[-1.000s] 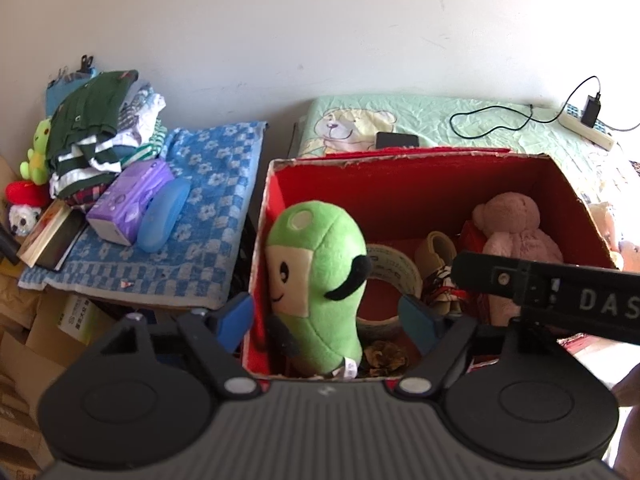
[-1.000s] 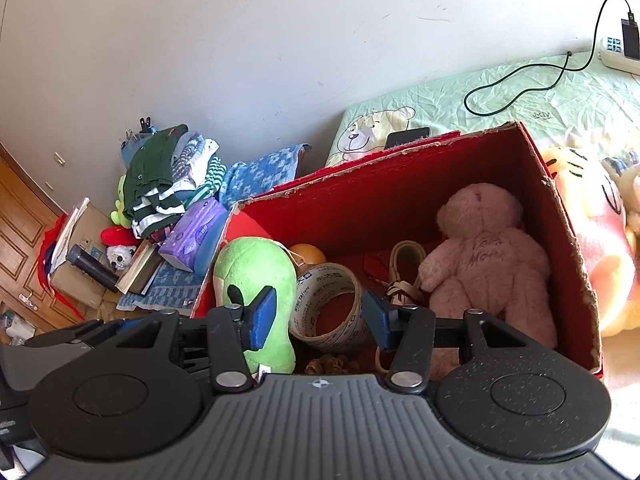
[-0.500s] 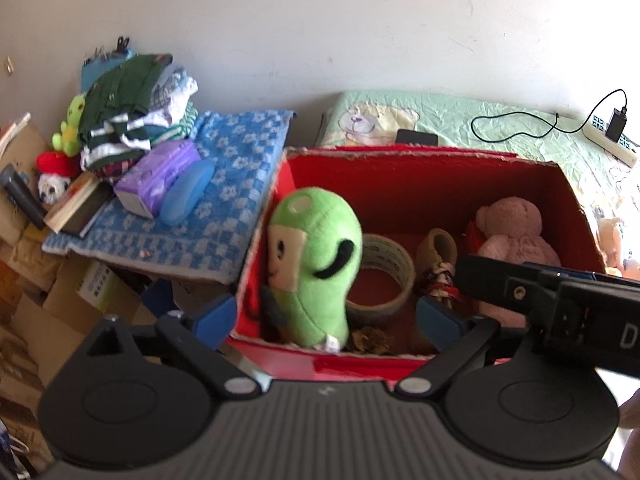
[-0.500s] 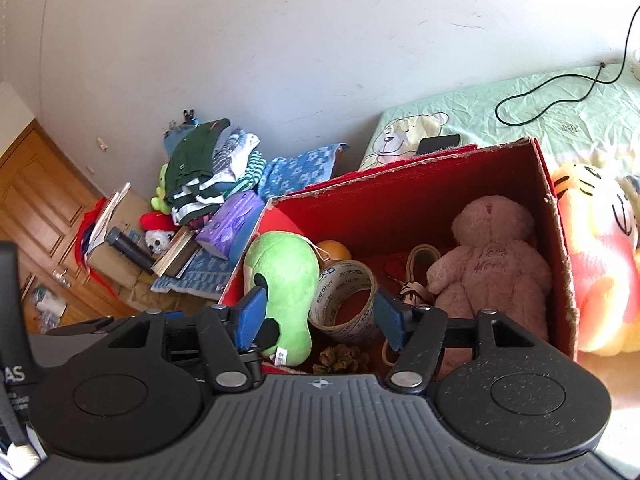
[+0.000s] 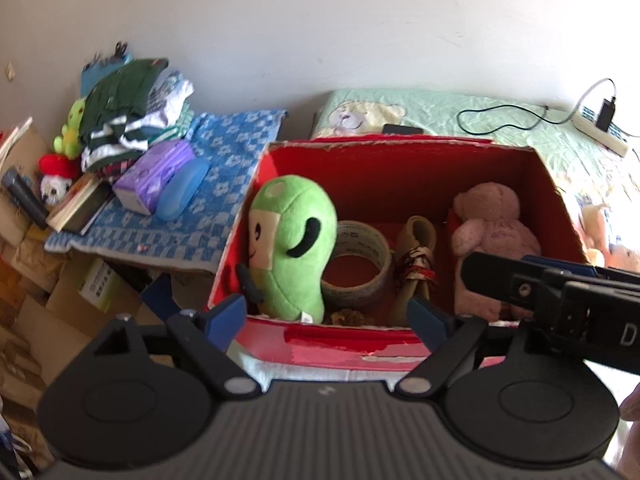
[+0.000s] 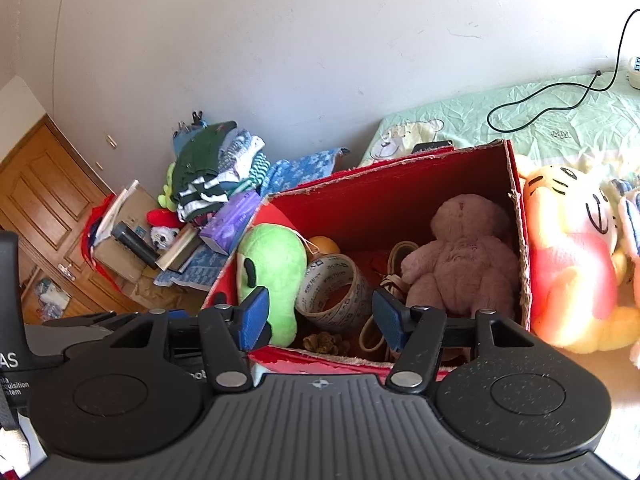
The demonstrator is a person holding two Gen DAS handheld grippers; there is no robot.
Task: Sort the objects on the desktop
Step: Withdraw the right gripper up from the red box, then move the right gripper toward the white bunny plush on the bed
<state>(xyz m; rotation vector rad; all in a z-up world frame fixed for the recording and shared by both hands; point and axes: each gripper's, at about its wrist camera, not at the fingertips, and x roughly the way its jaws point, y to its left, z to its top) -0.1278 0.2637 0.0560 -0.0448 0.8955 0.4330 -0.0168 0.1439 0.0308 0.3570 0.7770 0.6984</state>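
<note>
A red cardboard box holds a green plush toy, a roll of tape, a pink teddy bear, a beige strap bundle, a pine cone and an orange ball. My left gripper is open and empty, just in front of the box's near wall. My right gripper is open and empty, above the box's near edge.
A blue checked cloth left of the box carries folded clothes, a purple tissue pack, a blue case and books. An orange tiger plush lies right of the box. A green sheet with a cable and power strip lies behind.
Both grippers have drawn back and up from the box, so the box looks smaller and its near wall shows. The green plush stays in the box. Both stay open.
</note>
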